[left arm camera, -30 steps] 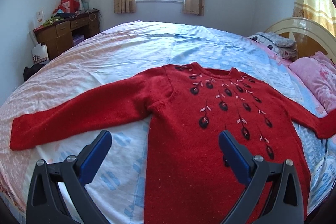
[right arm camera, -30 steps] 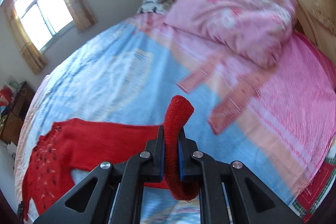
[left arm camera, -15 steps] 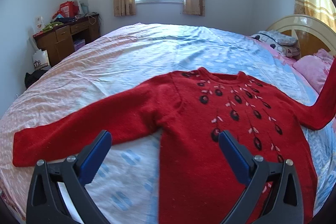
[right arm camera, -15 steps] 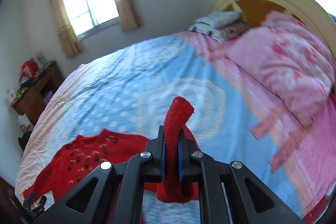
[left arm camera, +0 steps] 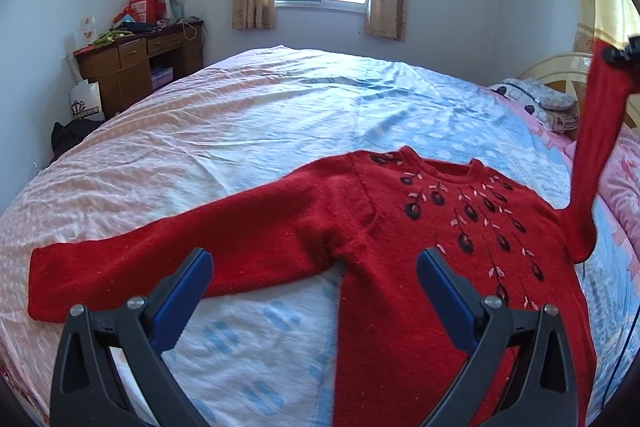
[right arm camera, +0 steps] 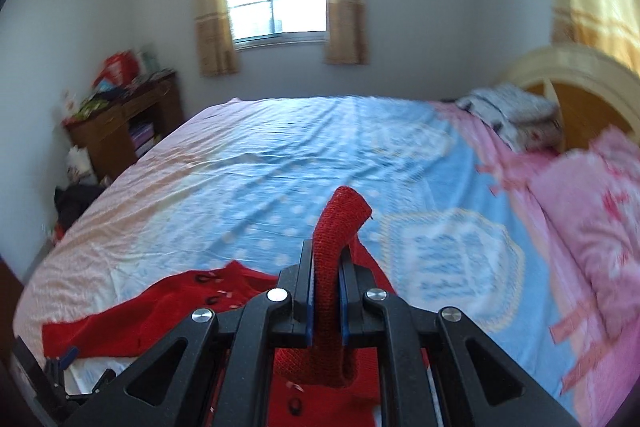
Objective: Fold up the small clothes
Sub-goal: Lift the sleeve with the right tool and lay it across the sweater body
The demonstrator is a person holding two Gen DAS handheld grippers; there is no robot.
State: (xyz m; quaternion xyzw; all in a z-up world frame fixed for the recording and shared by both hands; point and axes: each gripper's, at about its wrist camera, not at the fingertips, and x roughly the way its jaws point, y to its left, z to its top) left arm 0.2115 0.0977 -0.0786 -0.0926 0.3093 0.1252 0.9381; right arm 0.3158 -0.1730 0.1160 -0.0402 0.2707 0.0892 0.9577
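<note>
Looking along our left gripper (left arm camera: 314, 293), we see its jaws standing wide and empty over the red sweater (left arm camera: 420, 255), which lies face up on the bed (left arm camera: 248, 131), while the sweater's far sleeve (left arm camera: 596, 139), flat on the sheet a second ago, now rises steeply toward the upper right. Turning to our right gripper (right arm camera: 326, 297), we find it clamped on that sleeve's cuff (right arm camera: 340, 223), carried up and swung from the pink pillow (right arm camera: 592, 219) toward the sweater's body, so we judge the first sleeve fold is underway.
</note>
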